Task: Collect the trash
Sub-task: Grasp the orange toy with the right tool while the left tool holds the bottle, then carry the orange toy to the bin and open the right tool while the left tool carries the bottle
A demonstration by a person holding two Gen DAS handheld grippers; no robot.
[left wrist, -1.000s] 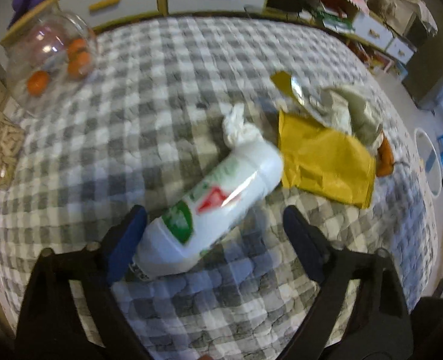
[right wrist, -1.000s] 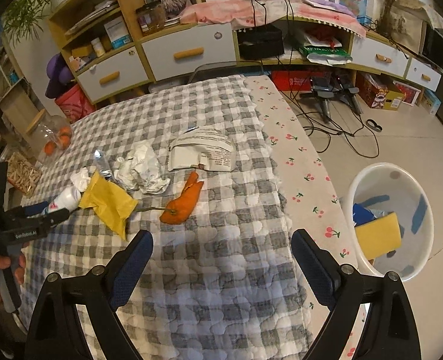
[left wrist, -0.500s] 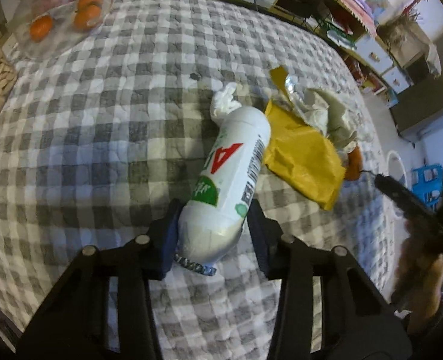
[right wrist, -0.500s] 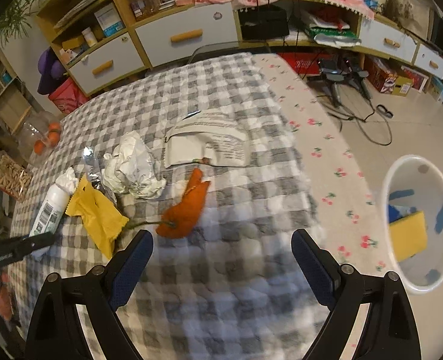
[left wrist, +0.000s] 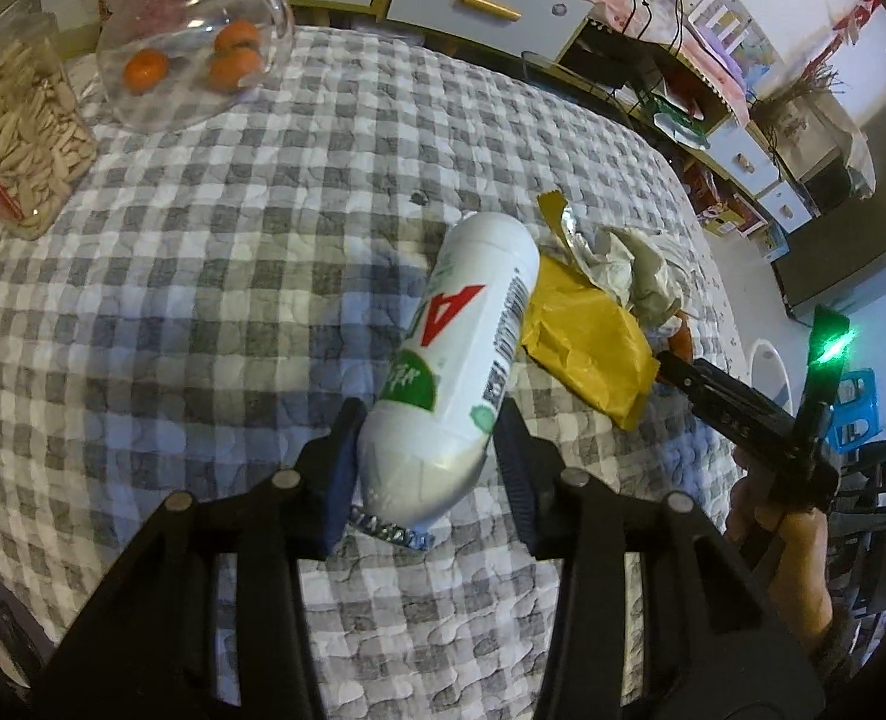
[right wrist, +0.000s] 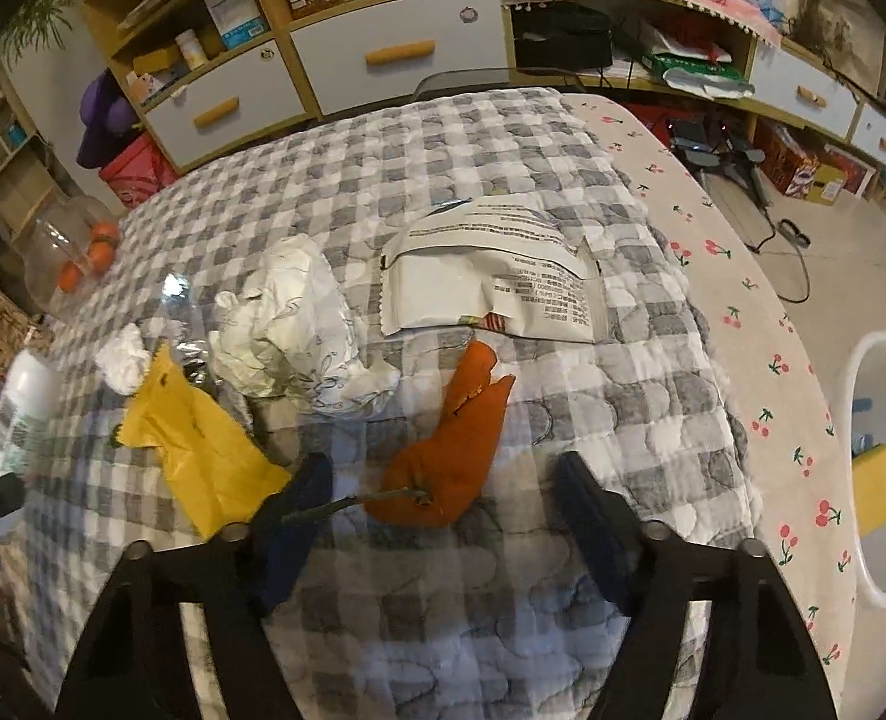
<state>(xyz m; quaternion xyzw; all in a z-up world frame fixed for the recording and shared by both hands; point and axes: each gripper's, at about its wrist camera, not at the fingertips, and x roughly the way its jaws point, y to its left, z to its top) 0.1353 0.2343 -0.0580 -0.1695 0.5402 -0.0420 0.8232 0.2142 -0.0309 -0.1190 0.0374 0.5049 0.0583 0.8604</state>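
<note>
Through my left wrist camera I count one white bottle (left wrist: pixel 467 360), one yellow wrapper (left wrist: pixel 587 342), one crumpled paper (left wrist: pixel 629 264), one strip of foil (left wrist: pixel 569 222), and just a sliver of one orange peel (left wrist: pixel 683 339) behind the wrapper. All lie on the checked counter (left wrist: pixel 203 300) except the bottle. At the far edge stand one glass jar (left wrist: pixel 191 54) with three oranges inside and one jar of seeds (left wrist: pixel 17 120). My left hand-held gripper (left wrist: pixel 428 468) has its pads pressed on both sides of the bottle's lower end, clamped about a third open; the bottle points away from me, its far end above the cloth beside the wrapper. My right hand (left wrist: pixel 785 546) shows at the right edge with its tool reaching toward the wrapper.

Through my right wrist camera I count one orange peel (right wrist: pixel 449 450) with a stem, one yellow wrapper (right wrist: pixel 203 456), one crumpled paper (right wrist: pixel 287 324), one small tissue wad (right wrist: pixel 122 357), one white printed packet (right wrist: pixel 491 276) lying flat farther off, and the bottle (right wrist: pixel 20 408) at the left edge. One white bin (right wrist: pixel 881 468) stands on the floor to the right, with one yellow piece and some blue pieces in it. My right hand-held gripper (right wrist: pixel 443 516) has just been closing and stands about half open; the peel's lower end lies between the pads without either pad pressing it, and the left finger (right wrist: pixel 299 504) overlaps the stem and sits just beside the wrapper's corner.
</note>
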